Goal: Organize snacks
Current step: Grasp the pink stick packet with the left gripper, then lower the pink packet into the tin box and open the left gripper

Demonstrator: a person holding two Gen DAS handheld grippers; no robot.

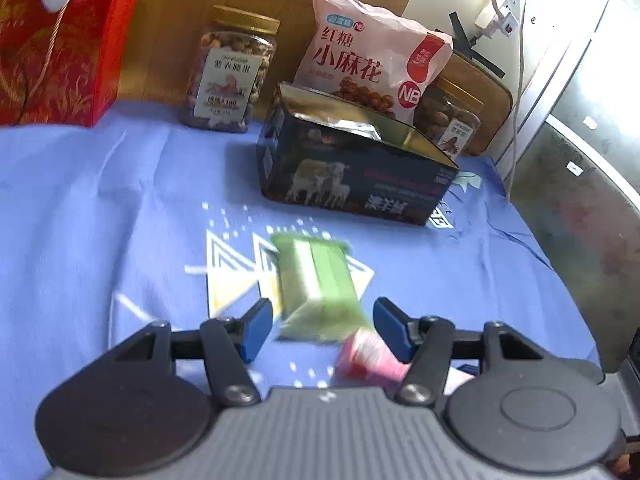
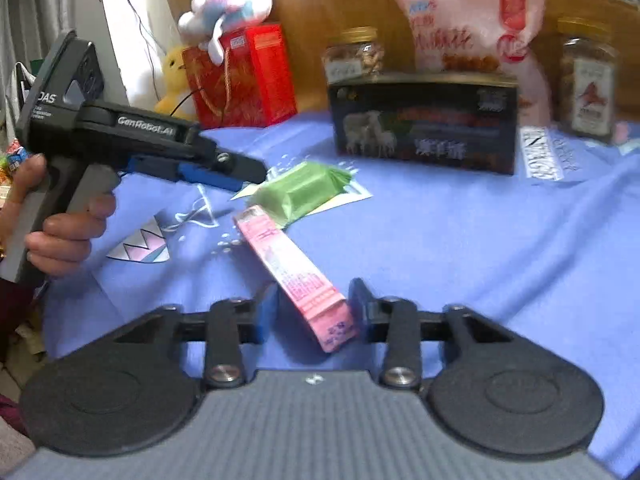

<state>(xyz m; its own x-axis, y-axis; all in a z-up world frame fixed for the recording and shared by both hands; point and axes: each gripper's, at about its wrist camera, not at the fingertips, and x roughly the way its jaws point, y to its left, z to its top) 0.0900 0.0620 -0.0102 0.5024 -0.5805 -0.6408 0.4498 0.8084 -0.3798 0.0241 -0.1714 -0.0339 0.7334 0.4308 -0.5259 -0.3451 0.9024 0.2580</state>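
Note:
A green wrapped snack [image 1: 318,284] lies on the blue cloth, its near end between my open left gripper [image 1: 322,322] fingers; it also shows in the right wrist view [image 2: 298,192]. A long pink snack packet [image 2: 294,274] lies beside it, its near end between the open fingers of my right gripper [image 2: 314,312]; its end shows in the left wrist view [image 1: 370,358]. A dark open box [image 1: 352,168] stands behind, also seen from the right [image 2: 426,124]. The left gripper [image 2: 240,174] reaches to the green snack there.
Behind the box stand a pink snack bag [image 1: 372,68], a nut jar [image 1: 232,72], a second jar [image 1: 450,122] and a red gift bag [image 1: 60,48]. A plush toy [image 2: 230,4] sits on that bag. A fridge [image 1: 580,140] stands right.

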